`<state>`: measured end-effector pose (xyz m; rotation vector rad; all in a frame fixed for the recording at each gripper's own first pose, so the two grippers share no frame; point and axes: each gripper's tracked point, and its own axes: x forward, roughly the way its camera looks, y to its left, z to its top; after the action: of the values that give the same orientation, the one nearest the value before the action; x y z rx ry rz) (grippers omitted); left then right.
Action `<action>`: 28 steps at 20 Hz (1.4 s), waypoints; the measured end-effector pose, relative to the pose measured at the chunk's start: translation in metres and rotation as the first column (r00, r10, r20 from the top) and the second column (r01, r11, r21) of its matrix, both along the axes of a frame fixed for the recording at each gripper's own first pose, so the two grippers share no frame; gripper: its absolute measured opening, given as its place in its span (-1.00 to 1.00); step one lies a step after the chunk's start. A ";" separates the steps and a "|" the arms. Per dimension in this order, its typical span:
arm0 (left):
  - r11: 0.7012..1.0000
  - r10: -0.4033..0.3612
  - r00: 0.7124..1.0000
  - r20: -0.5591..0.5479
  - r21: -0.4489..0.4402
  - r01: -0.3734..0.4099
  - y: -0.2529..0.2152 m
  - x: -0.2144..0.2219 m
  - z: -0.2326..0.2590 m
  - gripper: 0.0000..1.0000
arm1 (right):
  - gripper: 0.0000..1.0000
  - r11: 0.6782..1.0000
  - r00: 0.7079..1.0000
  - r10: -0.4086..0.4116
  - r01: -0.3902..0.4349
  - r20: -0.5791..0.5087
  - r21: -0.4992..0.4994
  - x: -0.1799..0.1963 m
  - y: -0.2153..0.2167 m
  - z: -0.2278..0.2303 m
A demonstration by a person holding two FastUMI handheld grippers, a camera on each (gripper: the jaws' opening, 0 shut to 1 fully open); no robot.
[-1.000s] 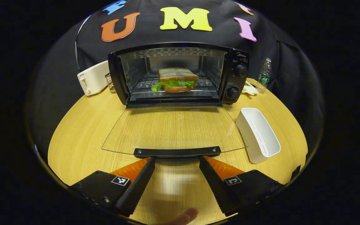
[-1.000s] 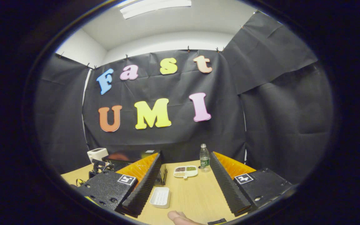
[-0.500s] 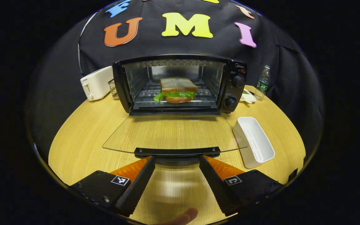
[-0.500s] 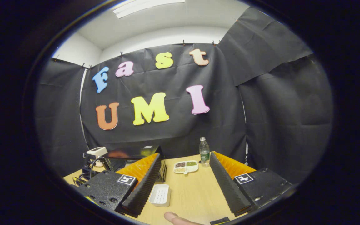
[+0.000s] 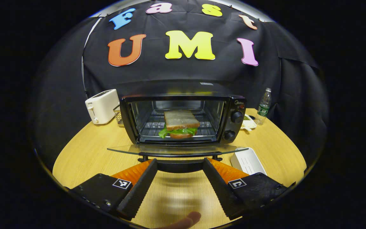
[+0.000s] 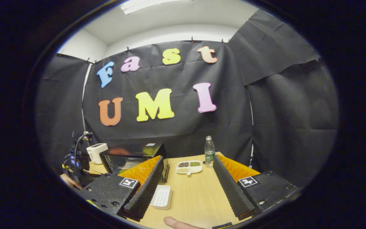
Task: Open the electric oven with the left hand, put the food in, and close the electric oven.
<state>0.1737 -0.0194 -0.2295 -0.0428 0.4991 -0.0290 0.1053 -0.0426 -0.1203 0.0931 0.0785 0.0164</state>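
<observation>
The black electric oven (image 5: pixel 183 119) stands in the middle of the wooden table, also seen in the right gripper view as the oven (image 6: pixel 132 155). A sandwich (image 5: pixel 181 124) with green lettuce lies on its rack. The glass door (image 5: pixel 176 149) hangs partly raised, nearly edge-on to me. My left gripper (image 5: pixel 179 162) is open, its fingertips right under the door's dark handle (image 5: pixel 179 157), one on each side of its middle. My right gripper (image 6: pixel 188 159) is open and holds nothing, raised above the table to the oven's right.
A white toaster (image 5: pixel 102 106) stands left of the oven. A white tray (image 5: pixel 248 161) lies at front right, a water bottle (image 5: pixel 263 106) and a small divided dish (image 6: pixel 188 166) behind it. A dark device with a cable (image 6: pixel 78 152) shows at far left.
The oven door has swung up from lying flat to partly raised, with my left gripper under its handle. The right gripper has barely shifted.
</observation>
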 end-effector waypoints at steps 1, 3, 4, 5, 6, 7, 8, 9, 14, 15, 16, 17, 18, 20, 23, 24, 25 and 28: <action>1.000 0.000 1.000 0.020 -0.002 0.000 0.001 0.008 0.009 0.91 | 0.99 1.000 1.000 0.009 -0.009 -0.002 -0.004 0.001 0.004 -0.002; 1.000 -0.001 1.000 0.029 -0.009 0.002 0.003 0.023 0.014 0.92 | 0.99 1.000 1.000 0.021 -0.022 -0.008 -0.010 0.004 0.007 -0.004; 1.000 -0.005 1.000 0.028 -0.008 0.005 0.004 0.030 0.015 0.94 | 0.99 1.000 1.000 0.022 -0.022 -0.008 -0.014 0.005 0.007 -0.005; 1.000 -0.001 1.000 0.020 -0.009 0.001 0.005 0.038 0.012 0.97 | 0.99 1.000 1.000 0.018 -0.018 -0.008 -0.018 0.005 0.006 -0.006; 1.000 0.019 1.000 0.012 0.007 -0.019 0.012 0.046 0.008 0.92 | 0.99 1.000 1.000 0.007 -0.007 -0.006 -0.025 0.007 0.003 -0.007; 0.999 0.027 1.000 0.015 0.030 -0.027 0.019 0.056 0.004 0.93 | 0.99 1.000 1.000 0.000 0.000 -0.006 -0.029 0.008 0.001 -0.008; 0.999 0.026 1.000 0.012 0.041 -0.027 0.019 0.062 0.002 0.94 | 0.99 1.000 1.000 0.000 -0.001 -0.012 -0.025 0.008 0.001 -0.010; 0.999 0.027 1.000 0.011 0.035 -0.027 0.019 0.065 0.000 0.93 | 0.99 1.000 1.000 0.002 -0.003 -0.020 -0.021 0.008 0.002 -0.013; 1.000 0.008 1.000 0.026 0.008 -0.008 0.012 0.057 0.010 0.93 | 0.99 0.999 0.999 -0.011 0.009 -0.035 -0.033 0.002 -0.001 -0.013; 1.000 0.001 0.999 0.034 0.003 -0.001 0.011 0.054 0.014 0.93 | 0.99 0.999 0.999 -0.011 0.009 -0.033 -0.038 -0.002 0.001 -0.011; 1.000 0.001 0.999 0.047 0.003 -0.001 0.010 0.049 0.021 0.94 | 0.99 0.999 0.999 -0.011 0.009 -0.032 -0.043 -0.005 0.002 -0.009; 1.000 0.002 0.998 0.065 0.004 -0.002 0.011 0.044 0.030 0.94 | 0.99 0.999 1.000 -0.010 0.009 -0.027 -0.047 -0.008 0.002 -0.006; 1.000 -0.003 0.996 0.090 0.000 0.003 0.008 0.037 0.040 0.94 | 0.99 0.999 1.000 -0.009 0.008 -0.021 -0.051 -0.013 0.003 -0.002; 1.000 -0.012 0.988 0.155 -0.003 0.012 0.007 0.021 0.067 0.94 | 0.99 0.998 1.000 -0.008 0.007 -0.005 -0.058 -0.025 0.005 0.008; 1.000 -0.009 0.968 0.250 0.003 0.008 0.009 -0.012 0.106 0.94 | 0.99 0.998 1.000 -0.013 0.014 0.022 -0.060 -0.044 0.005 0.025; 1.000 -0.006 0.960 0.279 0.008 0.004 0.010 -0.025 0.121 0.92 | 0.99 0.998 0.999 -0.017 0.019 0.032 -0.058 -0.051 0.005 0.030; 1.000 -0.005 0.951 0.308 0.011 0.002 0.011 -0.038 0.132 0.93 | 0.99 0.998 0.999 -0.020 0.023 0.042 -0.057 -0.058 0.005 0.037; 1.000 0.000 0.921 0.390 0.004 -0.002 0.022 -0.079 0.163 0.92 | 0.99 0.998 0.997 -0.025 0.029 0.074 -0.055 -0.081 0.006 0.055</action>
<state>0.0949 0.0026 -0.0666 -0.0324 0.0991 -0.0344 0.0243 -0.0366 -0.0651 0.0376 0.0046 -0.0092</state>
